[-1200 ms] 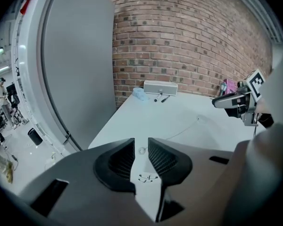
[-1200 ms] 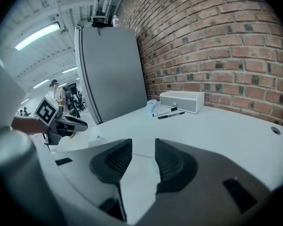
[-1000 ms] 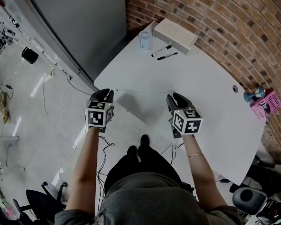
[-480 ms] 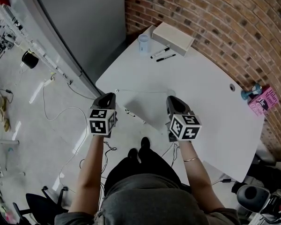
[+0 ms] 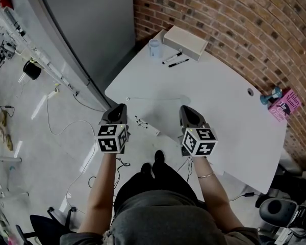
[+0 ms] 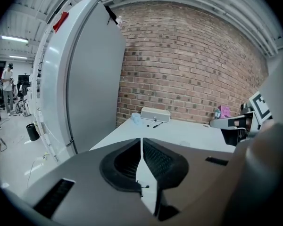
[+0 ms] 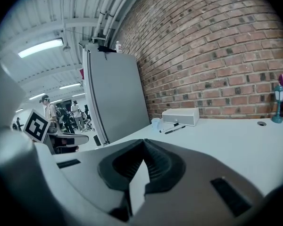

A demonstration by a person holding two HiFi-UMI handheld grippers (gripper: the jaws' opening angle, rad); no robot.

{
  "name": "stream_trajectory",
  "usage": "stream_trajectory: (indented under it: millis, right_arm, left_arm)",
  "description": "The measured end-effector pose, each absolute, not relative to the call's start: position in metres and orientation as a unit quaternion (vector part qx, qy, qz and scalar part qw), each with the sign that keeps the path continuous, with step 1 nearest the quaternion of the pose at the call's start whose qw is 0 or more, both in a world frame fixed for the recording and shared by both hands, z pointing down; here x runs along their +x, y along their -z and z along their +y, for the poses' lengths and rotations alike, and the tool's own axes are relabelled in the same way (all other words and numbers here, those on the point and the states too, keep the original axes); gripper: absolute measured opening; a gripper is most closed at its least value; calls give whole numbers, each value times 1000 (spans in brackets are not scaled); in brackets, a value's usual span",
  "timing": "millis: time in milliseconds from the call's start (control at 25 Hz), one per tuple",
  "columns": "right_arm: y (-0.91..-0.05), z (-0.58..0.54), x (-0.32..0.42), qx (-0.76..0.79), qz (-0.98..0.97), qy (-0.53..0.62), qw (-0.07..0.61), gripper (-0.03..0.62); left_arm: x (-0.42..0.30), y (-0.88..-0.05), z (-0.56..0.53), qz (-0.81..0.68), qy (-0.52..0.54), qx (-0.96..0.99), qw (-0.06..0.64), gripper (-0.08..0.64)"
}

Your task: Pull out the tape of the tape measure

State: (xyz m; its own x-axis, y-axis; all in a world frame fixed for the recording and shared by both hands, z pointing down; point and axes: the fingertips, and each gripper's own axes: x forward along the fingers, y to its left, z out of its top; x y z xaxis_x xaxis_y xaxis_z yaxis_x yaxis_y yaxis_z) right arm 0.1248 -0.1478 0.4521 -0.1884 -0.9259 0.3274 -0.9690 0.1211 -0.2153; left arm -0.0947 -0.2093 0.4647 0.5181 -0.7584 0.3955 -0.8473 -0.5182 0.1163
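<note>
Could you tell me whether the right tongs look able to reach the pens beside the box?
Probably yes, with a forward stretch: nothing tall stands on the white table between the right tongs and the pens. The tongs have just closed empty, so must reopen first.

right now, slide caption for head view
Left claw, just closed, and right claw, both shut and empty, at the table edge; box and pens beyond.

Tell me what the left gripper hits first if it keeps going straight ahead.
Probably the bare white table, near its edge, short of the cup. The left gripper, jaws just closed with nothing between them, points slightly down. Depth is unclear.
</note>
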Motion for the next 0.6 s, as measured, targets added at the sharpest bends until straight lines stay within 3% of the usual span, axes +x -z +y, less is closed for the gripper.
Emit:
stream_trajectory:
  millis: [600]
  right_arm:
    - [-435, -123, 110, 643, -746, -169, 33, 2]
  left_arm:
    - [-104, -449, -182, -466, -133, 866, 124, 32]
